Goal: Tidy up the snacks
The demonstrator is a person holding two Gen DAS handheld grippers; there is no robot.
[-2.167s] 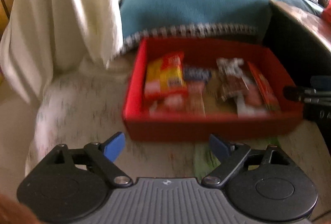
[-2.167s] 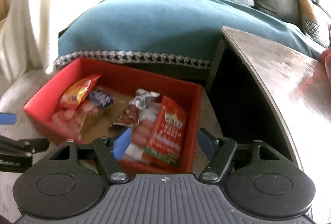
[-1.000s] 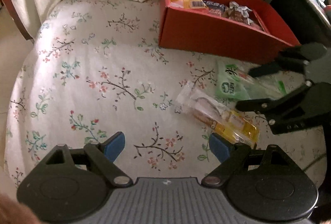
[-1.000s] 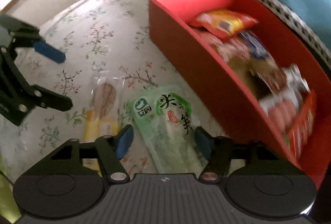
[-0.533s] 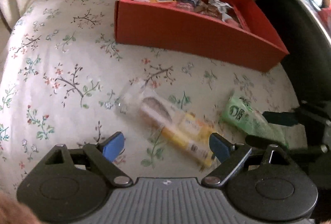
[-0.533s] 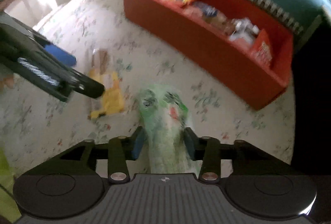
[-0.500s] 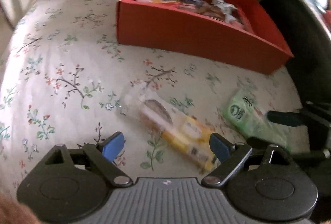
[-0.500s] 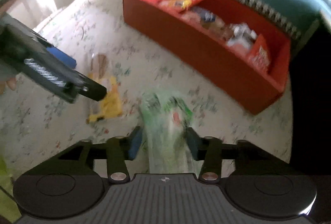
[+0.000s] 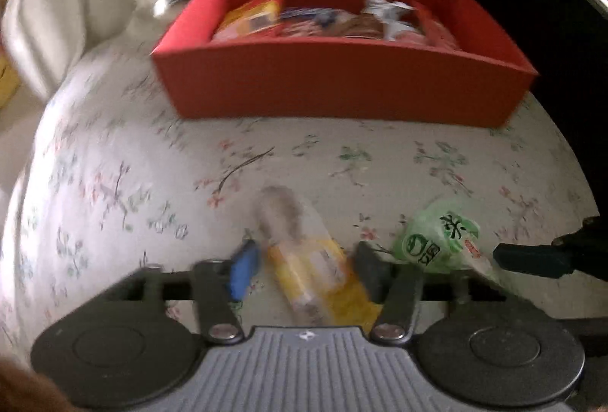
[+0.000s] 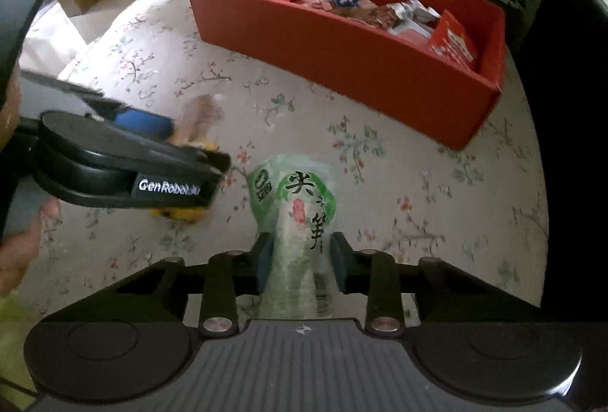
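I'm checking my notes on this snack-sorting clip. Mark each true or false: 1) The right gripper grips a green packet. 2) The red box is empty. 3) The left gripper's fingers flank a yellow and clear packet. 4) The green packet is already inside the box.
1) True: the right gripper is shut on the green packet.
2) False: the red box holds several snacks.
3) True: the left gripper has the yellow and clear packet between its fingers.
4) False: it is outside the box, over the floral cloth.

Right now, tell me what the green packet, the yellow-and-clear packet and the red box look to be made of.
Green snack packet: thin glossy plastic film, crinkled with sheen.
Yellow-and-clear snack packet: soft plastic, probably; contents show through, though blurred.
Red open box: matte cardboard, likely; flat stiff walls, crisp folded corners.
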